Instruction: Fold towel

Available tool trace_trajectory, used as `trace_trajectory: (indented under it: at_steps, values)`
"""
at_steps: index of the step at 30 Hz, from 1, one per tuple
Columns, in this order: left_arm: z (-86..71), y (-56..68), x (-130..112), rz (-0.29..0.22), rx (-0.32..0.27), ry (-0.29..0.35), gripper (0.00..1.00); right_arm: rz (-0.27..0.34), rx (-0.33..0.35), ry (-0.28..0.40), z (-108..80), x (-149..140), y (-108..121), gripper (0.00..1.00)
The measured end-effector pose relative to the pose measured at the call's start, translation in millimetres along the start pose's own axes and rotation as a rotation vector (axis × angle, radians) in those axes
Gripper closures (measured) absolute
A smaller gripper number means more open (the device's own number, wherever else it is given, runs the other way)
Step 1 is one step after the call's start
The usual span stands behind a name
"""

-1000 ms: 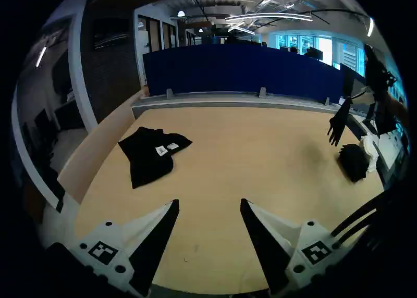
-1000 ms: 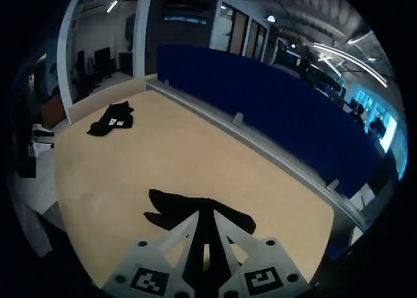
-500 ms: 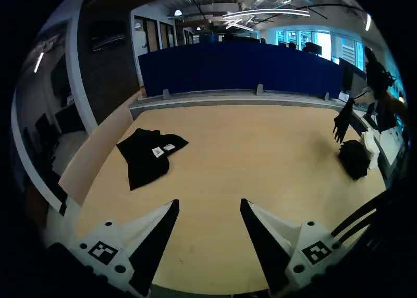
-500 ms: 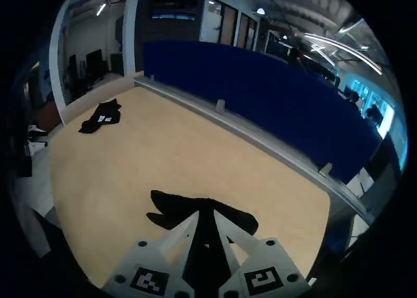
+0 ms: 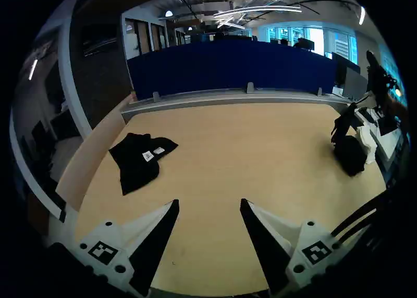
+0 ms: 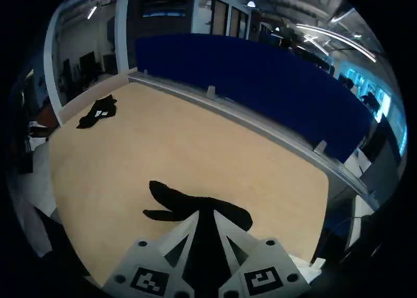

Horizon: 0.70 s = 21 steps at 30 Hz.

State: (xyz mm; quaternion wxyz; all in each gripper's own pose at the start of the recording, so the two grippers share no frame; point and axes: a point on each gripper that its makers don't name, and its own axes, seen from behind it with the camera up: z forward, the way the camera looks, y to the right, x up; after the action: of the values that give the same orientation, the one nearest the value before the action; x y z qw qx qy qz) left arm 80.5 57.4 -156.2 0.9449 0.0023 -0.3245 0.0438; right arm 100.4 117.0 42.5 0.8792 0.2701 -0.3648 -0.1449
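A black towel (image 6: 182, 203) lies bunched on the wooden table (image 6: 156, 152) just ahead of my right gripper (image 6: 206, 214), which is shut on a fold of it. In the left gripper view the same towel (image 5: 348, 153) is a dark bundle near the table's right edge, with a strip of it pulled up above the heap. My left gripper (image 5: 208, 201) is open over bare table near the front edge, far from the towel. A second black cloth with white tags (image 5: 136, 160) lies crumpled at the table's far left, seen small in the right gripper view (image 6: 97, 112).
A blue partition (image 5: 234, 63) on a grey rail closes off the table's far side. White items (image 5: 367, 139) lie past the right edge beside the towel. A low pale wall (image 5: 88, 152) runs along the left side. The wide middle of the table (image 5: 240, 141) is bare wood.
The raised strip of towel at the right has come down closer to the bundle. The left gripper view has swung a little, so the tagged cloth sits farther left. Both grippers keep their state.
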Motion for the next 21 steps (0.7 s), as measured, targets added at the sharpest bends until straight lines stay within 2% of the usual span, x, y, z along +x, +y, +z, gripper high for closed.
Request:
trace_trajectory:
  at_steps: [12,21]
  values:
    - [2.4,16.7,5.4,0.028,-0.026,0.003,0.14,0.023,-0.025,-0.036,-17.4,-41.8,8.5,0.97]
    - [4.5,19.0,6.0,0.028,-0.031,0.002,0.14,0.042,-0.027,-0.046,-21.0,-61.1,1.2,0.97]
